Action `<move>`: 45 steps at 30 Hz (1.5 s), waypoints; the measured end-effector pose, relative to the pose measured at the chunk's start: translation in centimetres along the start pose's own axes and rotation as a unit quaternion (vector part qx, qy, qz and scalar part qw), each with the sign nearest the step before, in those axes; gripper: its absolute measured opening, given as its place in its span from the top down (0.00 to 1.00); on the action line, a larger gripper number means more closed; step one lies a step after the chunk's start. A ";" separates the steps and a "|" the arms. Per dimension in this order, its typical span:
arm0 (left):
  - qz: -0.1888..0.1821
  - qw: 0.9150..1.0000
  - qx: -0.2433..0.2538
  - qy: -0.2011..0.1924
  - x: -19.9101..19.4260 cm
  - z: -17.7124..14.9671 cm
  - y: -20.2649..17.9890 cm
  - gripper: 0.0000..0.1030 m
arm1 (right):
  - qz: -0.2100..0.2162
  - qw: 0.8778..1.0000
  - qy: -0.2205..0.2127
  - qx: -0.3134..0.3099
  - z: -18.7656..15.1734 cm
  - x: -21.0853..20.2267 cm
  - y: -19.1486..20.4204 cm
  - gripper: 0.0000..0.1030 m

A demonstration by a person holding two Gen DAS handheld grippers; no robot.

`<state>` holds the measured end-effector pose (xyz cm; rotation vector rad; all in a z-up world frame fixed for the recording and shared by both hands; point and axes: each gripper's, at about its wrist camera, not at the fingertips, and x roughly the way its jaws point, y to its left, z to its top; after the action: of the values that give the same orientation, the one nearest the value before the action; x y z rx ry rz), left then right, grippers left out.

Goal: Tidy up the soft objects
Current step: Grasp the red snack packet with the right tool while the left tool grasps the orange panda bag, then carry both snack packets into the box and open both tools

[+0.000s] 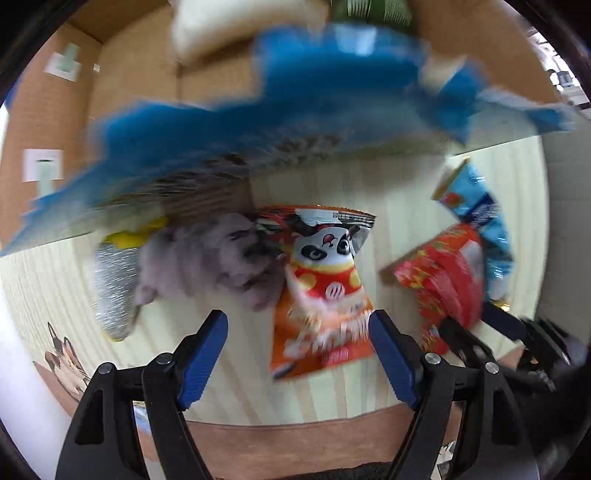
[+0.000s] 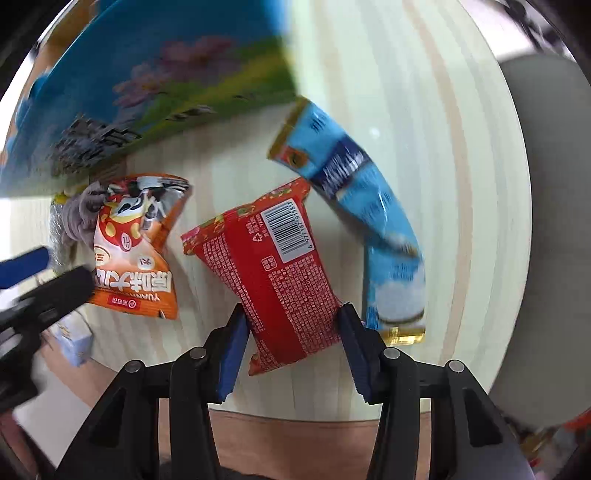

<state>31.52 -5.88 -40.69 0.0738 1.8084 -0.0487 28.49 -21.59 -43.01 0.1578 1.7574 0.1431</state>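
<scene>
My right gripper (image 2: 293,325) is closed on a red snack packet (image 2: 275,266), fingers pressing both its sides, on the pale table. It shows from the left wrist view as well (image 1: 443,273). My left gripper (image 1: 297,332) is open and empty above an orange panda snack bag (image 1: 325,291), which also shows in the right view (image 2: 136,251). A grey plush toy (image 1: 210,262) lies left of the orange bag. A light blue wrapper (image 2: 365,206) lies right of the red packet. A large blue item (image 1: 280,107) appears blurred above.
An open cardboard box (image 1: 122,85) stands behind the table and holds a white soft item (image 1: 236,26). A silver and yellow packet (image 1: 114,280) lies left of the plush toy. The round table's edge (image 2: 517,258) curves at the right.
</scene>
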 end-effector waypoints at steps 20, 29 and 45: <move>-0.057 0.994 -0.063 -0.071 -0.5 -9.8 4.9 0.47 | -0.037 0.997 0.015 -0.061 -5.1 2.5 4.5 0.49; 0.056 0.991 0.043 -0.114 -3.8 -1.9 -0.7 0.30 | -0.010 1.000 0.005 -0.026 -3.3 1.1 3.7 0.48; -0.012 0.998 -0.038 -0.052 0.0 -4.7 1.6 0.62 | 0.002 1.000 -0.026 -0.001 -5.0 -0.1 1.7 0.55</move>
<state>27.13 -3.93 -39.62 -0.0047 1.7046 -0.0015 23.63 -20.03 -41.66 0.1623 1.7043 0.1423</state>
